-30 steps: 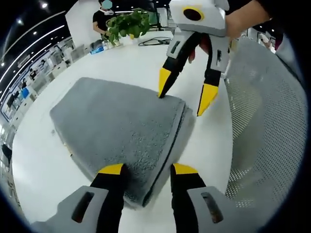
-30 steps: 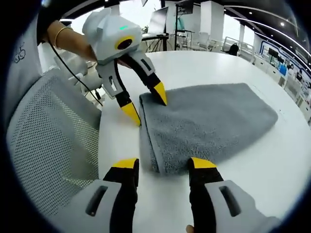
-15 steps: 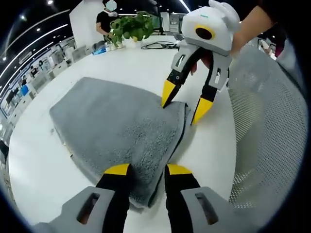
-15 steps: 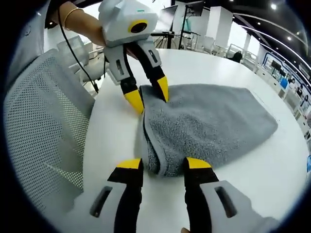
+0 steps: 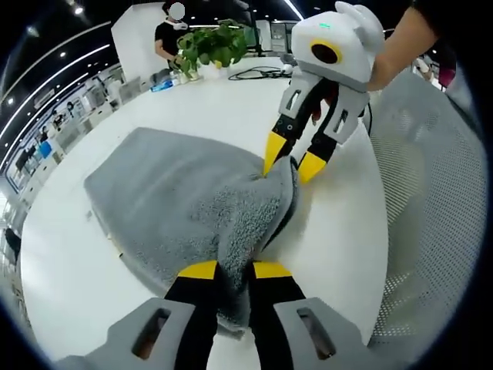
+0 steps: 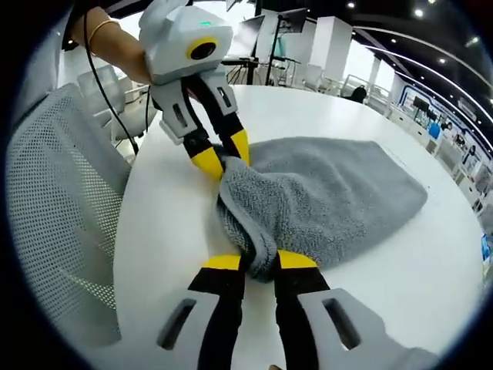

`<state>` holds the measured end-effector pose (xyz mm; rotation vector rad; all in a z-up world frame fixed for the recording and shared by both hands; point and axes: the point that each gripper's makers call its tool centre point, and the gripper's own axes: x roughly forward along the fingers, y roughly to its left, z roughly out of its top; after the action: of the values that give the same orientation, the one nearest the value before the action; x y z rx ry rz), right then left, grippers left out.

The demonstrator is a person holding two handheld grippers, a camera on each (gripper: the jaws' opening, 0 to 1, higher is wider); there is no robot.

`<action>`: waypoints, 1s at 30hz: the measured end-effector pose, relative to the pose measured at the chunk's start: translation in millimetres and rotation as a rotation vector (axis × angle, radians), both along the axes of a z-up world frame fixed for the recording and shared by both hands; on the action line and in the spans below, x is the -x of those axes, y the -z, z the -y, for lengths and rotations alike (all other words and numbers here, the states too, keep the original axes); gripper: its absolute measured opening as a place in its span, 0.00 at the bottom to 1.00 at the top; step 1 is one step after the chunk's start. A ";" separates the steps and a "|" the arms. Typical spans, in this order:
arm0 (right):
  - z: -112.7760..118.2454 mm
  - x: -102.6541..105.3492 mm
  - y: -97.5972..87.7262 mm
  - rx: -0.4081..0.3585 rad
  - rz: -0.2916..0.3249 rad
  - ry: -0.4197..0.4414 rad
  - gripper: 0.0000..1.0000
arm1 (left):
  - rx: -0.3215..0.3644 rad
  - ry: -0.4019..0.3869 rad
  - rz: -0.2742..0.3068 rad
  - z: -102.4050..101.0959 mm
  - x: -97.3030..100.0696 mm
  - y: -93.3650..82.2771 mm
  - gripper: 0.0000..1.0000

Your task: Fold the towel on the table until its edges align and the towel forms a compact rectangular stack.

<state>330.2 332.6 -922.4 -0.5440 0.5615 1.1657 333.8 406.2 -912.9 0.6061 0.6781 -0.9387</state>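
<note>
A grey towel (image 5: 185, 204) lies folded on the white table (image 5: 85, 308), its doubled edge bunched and lifted a little on the near side. My left gripper (image 5: 229, 270) is shut on one corner of that edge. At the other corner, in the left gripper view, my right gripper (image 5: 291, 154) pinches the towel. In the right gripper view the towel (image 6: 323, 200) spreads away to the right, my right gripper (image 6: 259, 262) is shut on its near corner, and my left gripper (image 6: 223, 154) grips the far corner.
A grey mesh chair (image 5: 431, 223) stands close against the table edge, also seen as the chair (image 6: 54, 223) on the left. A potted plant (image 5: 212, 42), a black cable (image 5: 258, 72) and a person (image 5: 168, 31) are at the far side of the table.
Both grippers have gone from open astride the towel's folded edge to shut on its two corners. The edge has bunched up and risen slightly.
</note>
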 end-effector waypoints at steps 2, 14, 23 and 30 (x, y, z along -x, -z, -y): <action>0.2 0.3 -1.4 -0.008 -0.002 0.013 0.11 | -0.006 -0.001 0.007 1.9 -0.4 0.1 0.13; 0.5 -4.1 -4.8 -0.179 -0.031 0.292 0.11 | 0.018 -0.076 0.020 -0.9 -1.5 -0.1 0.12; -0.1 -1.5 -11.8 -0.217 -0.037 0.361 0.11 | 0.036 -0.110 0.026 -2.3 -1.9 -0.3 0.12; -0.8 3.5 -16.0 -0.193 -0.054 0.346 0.11 | 0.045 -0.120 0.028 -2.4 0.8 -0.4 0.12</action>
<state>326.7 333.4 -906.5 -0.2381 0.5569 0.8946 333.0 408.6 -912.4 0.5321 0.6592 -0.8304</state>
